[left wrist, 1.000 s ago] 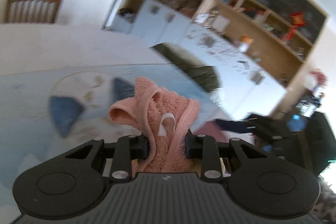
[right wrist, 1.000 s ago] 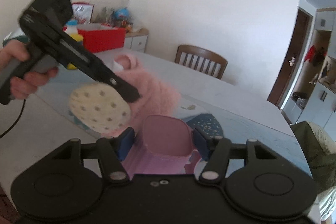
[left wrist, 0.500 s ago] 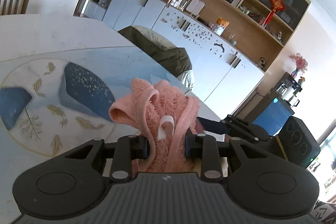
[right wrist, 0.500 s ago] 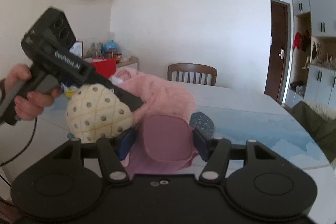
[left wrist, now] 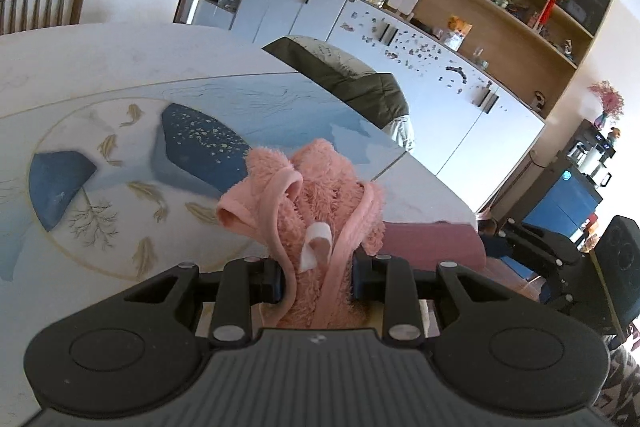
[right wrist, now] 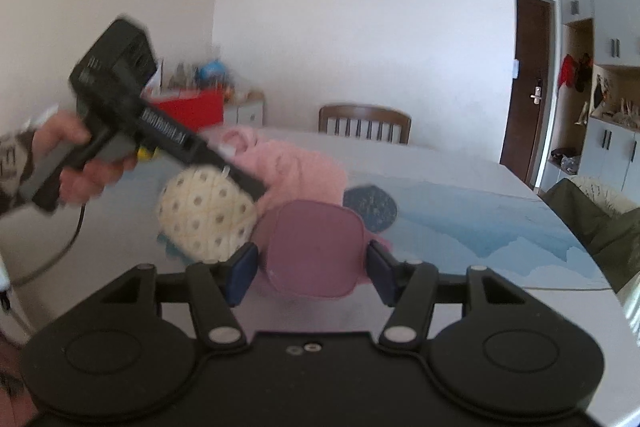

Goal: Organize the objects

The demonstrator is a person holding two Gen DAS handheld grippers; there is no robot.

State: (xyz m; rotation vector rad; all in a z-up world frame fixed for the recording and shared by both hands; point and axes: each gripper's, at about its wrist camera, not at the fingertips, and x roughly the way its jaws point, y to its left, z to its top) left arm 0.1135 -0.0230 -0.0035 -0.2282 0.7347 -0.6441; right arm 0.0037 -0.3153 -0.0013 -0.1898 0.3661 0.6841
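My left gripper [left wrist: 318, 281] is shut on a fluffy pink garment [left wrist: 316, 203] with a white tag, held above the table mat; the garment also shows in the right wrist view [right wrist: 296, 163], with the left gripper's black body [right wrist: 160, 135] over it. My right gripper [right wrist: 312, 269] is shut on a mauve pink pouch [right wrist: 316, 247], which also shows in the left wrist view [left wrist: 432, 241]. A cream dotted pineapple-like plush [right wrist: 206, 213] hangs under the left gripper, beside the pouch.
A blue and white patterned mat [left wrist: 132, 163] covers the white table [left wrist: 100, 51]. A wooden chair [right wrist: 365, 123] stands at the far side. An olive-draped seat [left wrist: 352, 83] and wall cabinets [left wrist: 440, 39] lie beyond the table edge. A red box [right wrist: 192, 109] sits at back left.
The left gripper with the pink garment has swung back over the mat and lifted a little. The right gripper with the pouch has shifted slightly; both stay shut.
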